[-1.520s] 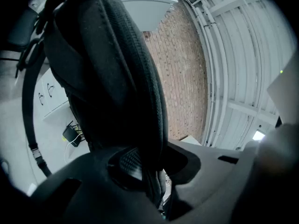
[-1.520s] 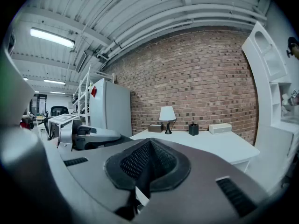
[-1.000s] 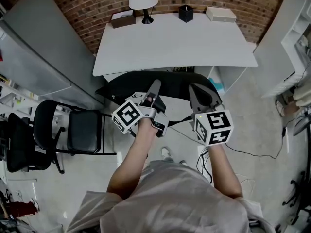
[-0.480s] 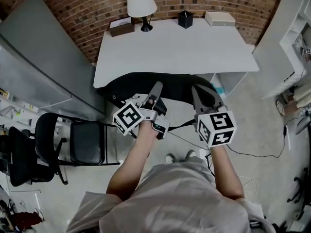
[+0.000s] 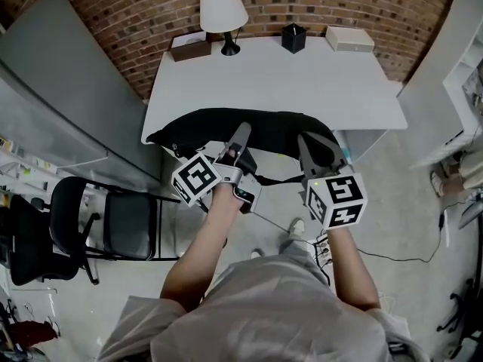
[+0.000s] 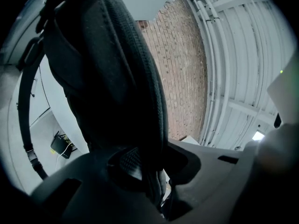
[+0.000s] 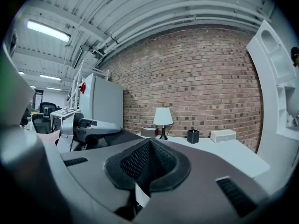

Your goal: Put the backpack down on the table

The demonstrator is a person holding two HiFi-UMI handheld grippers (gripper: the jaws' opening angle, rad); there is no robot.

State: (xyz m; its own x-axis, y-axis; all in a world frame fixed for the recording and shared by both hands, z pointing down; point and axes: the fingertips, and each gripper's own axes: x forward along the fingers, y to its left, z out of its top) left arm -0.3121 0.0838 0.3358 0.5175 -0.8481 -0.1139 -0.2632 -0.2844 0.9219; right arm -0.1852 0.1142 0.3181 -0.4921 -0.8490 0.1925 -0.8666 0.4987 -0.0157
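The black backpack [image 5: 219, 129] hangs level across the front edge of the white table [image 5: 302, 81], between my two grippers. My left gripper [image 5: 240, 132] is shut on a thick padded edge of the backpack [image 6: 107, 78], which fills the left gripper view. My right gripper [image 5: 311, 145] sits at the backpack's right end. Its pads are closed together on a thin white tab [image 7: 140, 194]; no black fabric shows between them. A loose black strap [image 5: 275, 179] dangles below, between the two grippers.
At the table's far edge stand a white lamp [image 5: 223, 10], a brown box [image 5: 190, 49], a black pen cup [image 5: 293, 38] and a white box [image 5: 349, 39]. A grey cabinet [image 5: 68, 104] and a black chair [image 5: 124, 221] are on the left. A brick wall stands behind.
Both grippers and the backpack have moved forward towards the table. The backpack hung in front of the table edge before and now overlaps it. The grips look unchanged.
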